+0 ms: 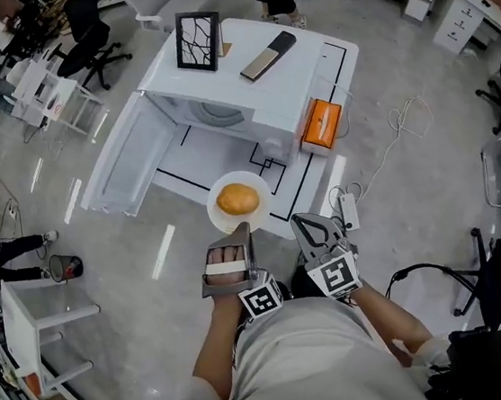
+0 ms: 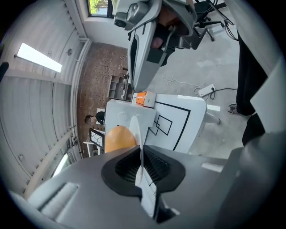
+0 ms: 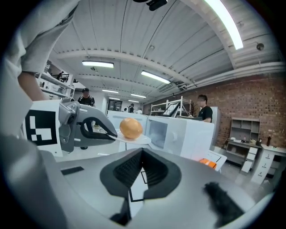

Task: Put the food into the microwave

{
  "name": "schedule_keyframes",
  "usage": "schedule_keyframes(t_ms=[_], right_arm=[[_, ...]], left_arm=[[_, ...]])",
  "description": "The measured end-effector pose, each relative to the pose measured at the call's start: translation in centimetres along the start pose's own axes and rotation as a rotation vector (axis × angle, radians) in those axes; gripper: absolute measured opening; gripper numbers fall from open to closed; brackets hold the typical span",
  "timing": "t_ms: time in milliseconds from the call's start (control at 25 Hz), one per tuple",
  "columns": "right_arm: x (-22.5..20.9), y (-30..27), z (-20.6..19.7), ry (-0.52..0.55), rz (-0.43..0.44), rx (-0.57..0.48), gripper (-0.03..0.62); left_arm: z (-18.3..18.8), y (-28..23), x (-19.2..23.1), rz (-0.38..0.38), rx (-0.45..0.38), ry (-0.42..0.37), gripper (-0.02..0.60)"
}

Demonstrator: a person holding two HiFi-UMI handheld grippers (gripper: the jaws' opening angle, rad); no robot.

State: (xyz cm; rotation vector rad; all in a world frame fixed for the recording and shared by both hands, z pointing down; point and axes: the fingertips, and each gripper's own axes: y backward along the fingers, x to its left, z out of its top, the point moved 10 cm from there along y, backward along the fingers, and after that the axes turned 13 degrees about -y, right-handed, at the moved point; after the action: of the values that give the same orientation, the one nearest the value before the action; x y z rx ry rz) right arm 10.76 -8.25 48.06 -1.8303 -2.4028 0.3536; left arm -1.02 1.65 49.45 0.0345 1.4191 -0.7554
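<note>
Left gripper view puts your left hand-held gripper (image 2: pixel 141 152) nearest, its jaws clamped on the thin near rim of the white plate (image 2: pixel 135 129), which runs edge-on between the pads. Your right hand-held gripper (image 3: pixel 142 154) sits just beside it with its jaws drawn together on nothing, so the whole load hangs from that one pinch. On the plate lies the food (image 2: pixel 118 138), a round orange-brown piece resting loose near the middle, in the air above the near edge of the counter (image 1: pixel 315 173). Judge the plate as stiff, smooth and breakable. It looks light enough for one grip but apt to pivot in the pads, since you hold it only at the rim. The food looks light and rounded, so it would likely roll if the plate tips. If the plate sags, the side rim is where the free gripper could take a second hold. Beyond, the microwave (image 1: pixel 221 108) stands on the counter with its door (image 1: pixel 129 169) swung wide to the left and its cavity open.
</note>
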Motion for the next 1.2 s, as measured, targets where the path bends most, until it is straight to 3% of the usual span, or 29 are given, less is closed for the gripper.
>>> schedule_keyframes(t_ms=[240, 480, 800, 960, 1200], right_arm=[[-0.5, -2.2, 0.5, 0.008, 0.054, 0.013, 0.009], [-0.3, -5.4, 0.5, 0.039, 0.044, 0.046, 0.009], [1.2, -11.7, 1.5, -0.013, -0.040, 0.103, 0.009], [2.2, -14.8, 1.5, 0.009, -0.083, 0.152, 0.009], [1.9, -19.0, 1.6, -0.033, -0.207, 0.141, 0.009]], left_arm=[[-0.8, -2.4, 0.3, -0.015, 0.022, 0.014, 0.023], [-3.2, -6.2, 0.4, 0.014, -0.016, -0.043, 0.022], [-8.5, -12.8, 1.4, 0.048, -0.120, -0.137, 0.023], [-10.6, -16.3, 1.2, 0.064, -0.199, -0.149, 0.023], [-12.7, -20.9, 1.3, 0.088, -0.276, -0.170, 0.025]])
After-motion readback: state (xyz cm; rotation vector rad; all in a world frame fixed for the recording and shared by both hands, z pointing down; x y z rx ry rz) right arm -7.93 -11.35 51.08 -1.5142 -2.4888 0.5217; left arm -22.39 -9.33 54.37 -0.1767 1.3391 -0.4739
